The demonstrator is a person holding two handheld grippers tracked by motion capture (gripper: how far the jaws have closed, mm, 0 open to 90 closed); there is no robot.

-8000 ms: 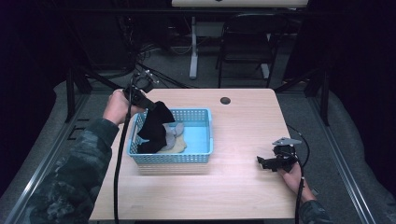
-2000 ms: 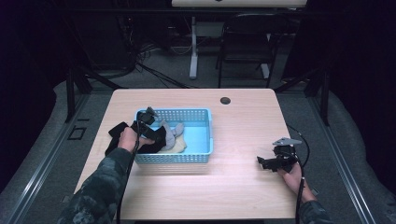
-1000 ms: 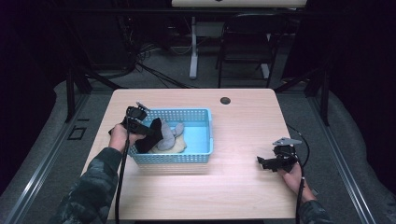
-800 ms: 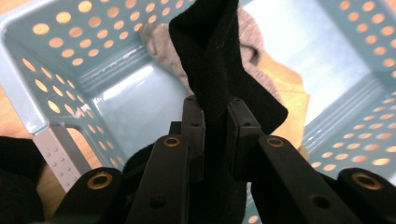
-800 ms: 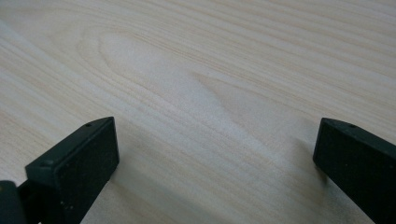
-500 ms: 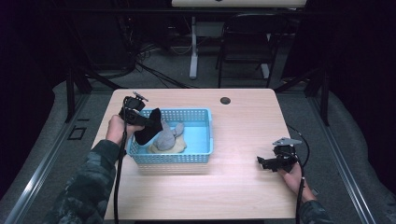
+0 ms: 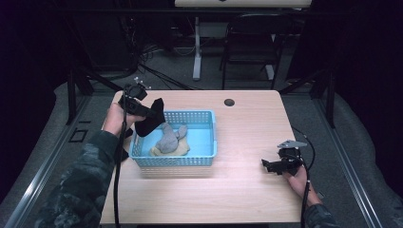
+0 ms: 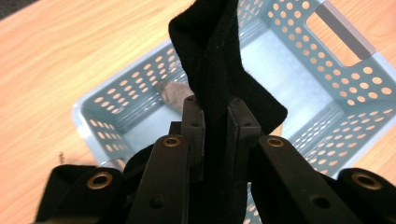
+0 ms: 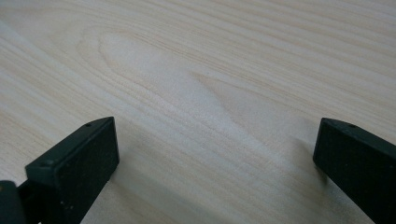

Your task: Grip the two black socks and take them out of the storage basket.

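Left gripper (image 7: 151, 112) clamped on a black sock (image 8: 219, 88), held up over the left end of the blue perforated basket (image 7: 199, 156); by the look of it, lifting socks out one at a time; one out so far at most, with a grey sock (image 7: 168, 137) and a tan one (image 7: 183, 148) left lying inside; right gripper (image 7: 272, 166) spread wide and idle, low over bare table (image 9: 196, 70), well apart; basket wall close beneath the dangling toe, a possible snag.
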